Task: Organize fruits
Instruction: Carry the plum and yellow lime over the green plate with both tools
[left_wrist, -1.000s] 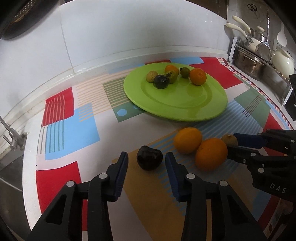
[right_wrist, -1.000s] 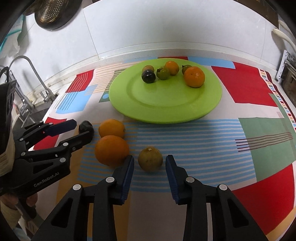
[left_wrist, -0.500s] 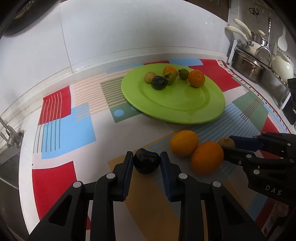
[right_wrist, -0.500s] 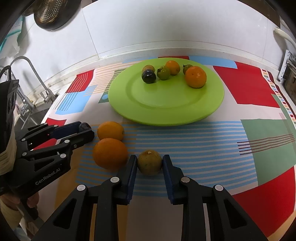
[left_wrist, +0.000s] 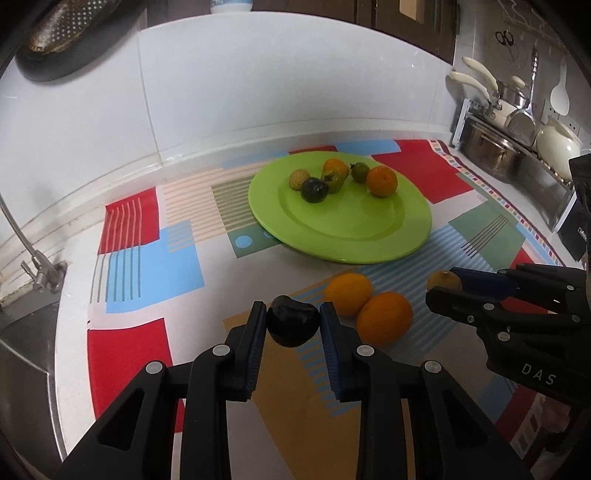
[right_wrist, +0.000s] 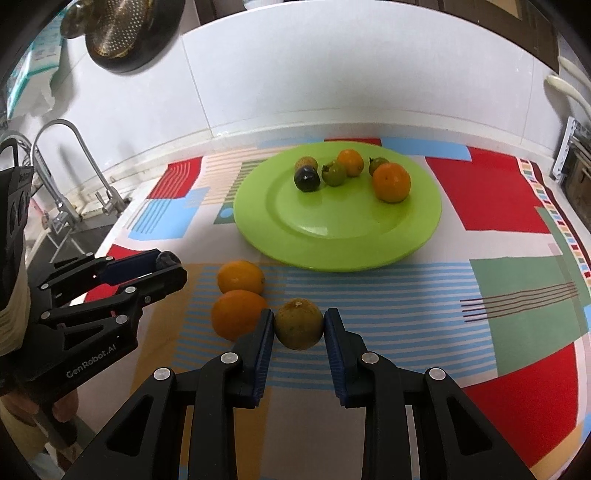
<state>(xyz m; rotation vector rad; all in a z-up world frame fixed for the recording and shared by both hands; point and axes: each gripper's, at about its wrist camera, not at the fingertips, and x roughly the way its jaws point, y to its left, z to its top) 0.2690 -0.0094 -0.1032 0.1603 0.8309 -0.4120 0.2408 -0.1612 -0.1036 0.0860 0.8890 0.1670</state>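
Note:
My left gripper (left_wrist: 293, 314) is shut on a dark purple fruit (left_wrist: 293, 320) and holds it just above the patterned cloth; it also shows in the right wrist view (right_wrist: 166, 264). My right gripper (right_wrist: 299, 321) is shut on a yellow-green citrus (right_wrist: 299, 324), seen in the left wrist view too (left_wrist: 444, 281). Two oranges (right_wrist: 240, 277) (right_wrist: 236, 314) lie on the cloth between the grippers. A green plate (right_wrist: 332, 236) behind them holds several small fruits, with an orange (right_wrist: 391, 182) at its right.
A sink and tap (right_wrist: 62, 177) are at the left edge. Pots and utensils on a rack (left_wrist: 509, 140) stand at the right. A white tiled wall (left_wrist: 258, 85) runs along the back. A colander (right_wrist: 122, 33) hangs on it.
Both grippers closed from open onto their fruits: the left on the dark fruit, the right on the yellow-green citrus. Both have since risen slightly with the fruits.

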